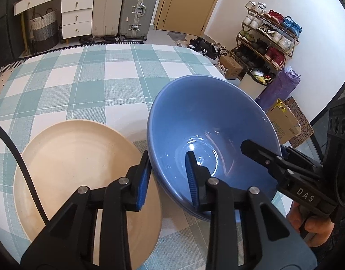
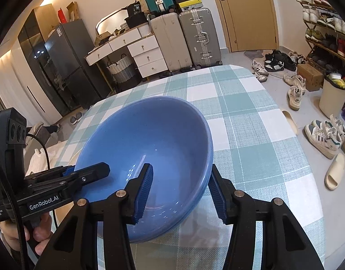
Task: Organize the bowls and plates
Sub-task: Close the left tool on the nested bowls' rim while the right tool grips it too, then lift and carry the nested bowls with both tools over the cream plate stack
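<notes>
A blue bowl (image 1: 208,121) sits nested in a second blue bowl on the checked tablecloth; it also shows in the right wrist view (image 2: 150,139). A beige plate (image 1: 78,164) lies to its left. My left gripper (image 1: 168,175) is open and straddles the bowl's left rim, one finger inside and one outside, over the plate's edge. My right gripper (image 2: 181,189) is open and straddles the bowl's right rim the same way. Each gripper shows in the other's view, the right one (image 1: 262,155) and the left one (image 2: 91,173), at the opposite rim.
The teal and white checked table (image 1: 105,78) runs back to a curved far edge. Beyond it stand suitcases (image 1: 138,9), white drawers (image 1: 75,15) and a shoe rack (image 1: 266,42). Shoes and slippers (image 2: 323,135) lie on the floor to the right of the table.
</notes>
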